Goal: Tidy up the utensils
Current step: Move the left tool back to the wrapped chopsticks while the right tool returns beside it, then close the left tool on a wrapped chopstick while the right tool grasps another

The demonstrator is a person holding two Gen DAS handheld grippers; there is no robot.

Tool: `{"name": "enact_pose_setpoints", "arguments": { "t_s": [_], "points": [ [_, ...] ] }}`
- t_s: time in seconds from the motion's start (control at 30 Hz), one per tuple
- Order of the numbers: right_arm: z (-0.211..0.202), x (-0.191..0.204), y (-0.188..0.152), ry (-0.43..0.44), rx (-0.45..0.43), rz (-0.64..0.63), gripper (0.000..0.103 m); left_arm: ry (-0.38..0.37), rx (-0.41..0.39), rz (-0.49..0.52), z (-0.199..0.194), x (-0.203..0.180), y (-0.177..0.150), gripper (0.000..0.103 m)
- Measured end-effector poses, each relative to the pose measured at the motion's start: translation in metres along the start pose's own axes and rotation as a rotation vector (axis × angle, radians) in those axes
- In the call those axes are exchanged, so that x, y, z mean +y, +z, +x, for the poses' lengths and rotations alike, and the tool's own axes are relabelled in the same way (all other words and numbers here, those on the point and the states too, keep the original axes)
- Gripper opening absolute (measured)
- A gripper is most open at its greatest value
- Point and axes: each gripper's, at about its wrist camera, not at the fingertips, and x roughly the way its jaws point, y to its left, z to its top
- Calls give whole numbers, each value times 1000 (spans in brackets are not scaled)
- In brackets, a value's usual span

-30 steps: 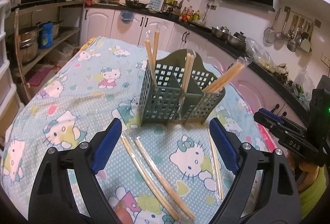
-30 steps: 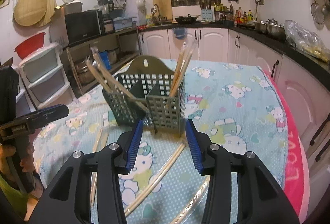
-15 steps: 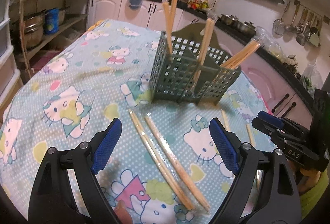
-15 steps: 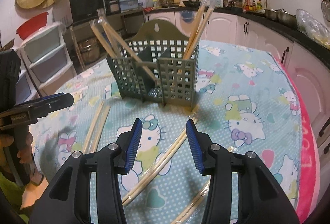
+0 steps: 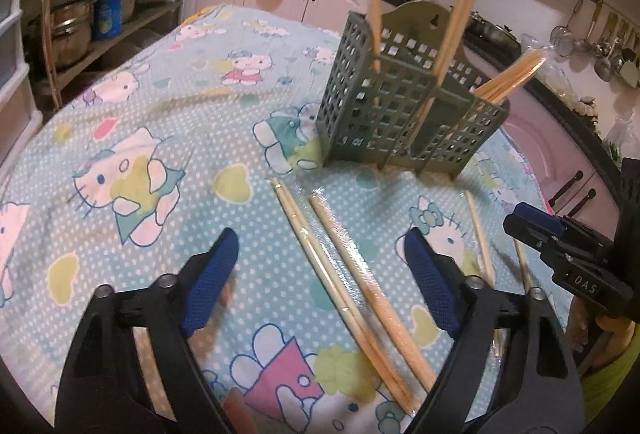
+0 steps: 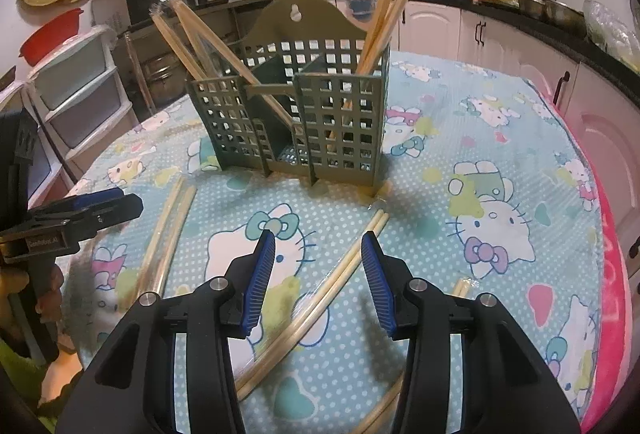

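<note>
1. Two hand-held grippers, nearest items. Left gripper (image 5: pixel 320 254): jaws spread wide, grasping nothing, low over the tablecloth (image 5: pixel 160 106). Right gripper (image 6: pixel 318 254): jaws parted, released, nothing between the blue pads.
2. Two wrapped chopstick pairs (image 5: pixel 352 270), left wrist view: flat on the cloth between the left gripper's fingers, side by side, running from 11 o'clock near the holder to 5 o'clock at the frame's lower edge.
3. One wrapped chopstick pair (image 6: pixel 320 294), right wrist view: flat on the cloth, passing under the gap of the right gripper, running from 1 o'clock down to 7 o'clock; upper end near the holder's front right corner.
4. One further pair (image 6: pixel 168 234), right wrist view, at 9 o'clock of the right gripper: lying on the cloth just beside the left gripper's tip (image 6: pixel 108 204).
5. Loose wrapped sticks (image 5: pixel 480 238), left wrist view, at 3 o'clock: on the cloth beside the right gripper's body (image 5: pixel 568 258); exact count unclear.
6. One green lattice utensil holder (image 6: pixel 304 122): upright on the cloth at 12 o'clock, beyond both grippers, divided into compartments, arched back panel with a hanging hole.
7. Chopsticks standing in holder (image 6: pixel 388 2): right compartment bundle leans toward 1 o'clock; left bundle (image 6: pixel 188 30) leans toward 10 o'clock.
8. Kitchen counter (image 6: pixel 520 10), farthest: white cabinets below, pots and bottles on top.
</note>
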Motion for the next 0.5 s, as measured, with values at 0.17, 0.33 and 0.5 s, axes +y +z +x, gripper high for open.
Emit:
{"name": "enact_pose_setpoints", "arguments": {
  "t_s": [0.17, 0.33, 0.5],
  "points": [
    [12, -5, 3, -11, 21, 8, 43, -15, 41, -35, 16, 11, 1, 50],
    [24, -11, 8, -19, 43, 26, 43, -44, 80, -94, 30, 25, 8, 32],
    [38, -17, 10, -39, 67, 34, 43, -68, 102, -143, 40, 33, 19, 26]
  ]
}}
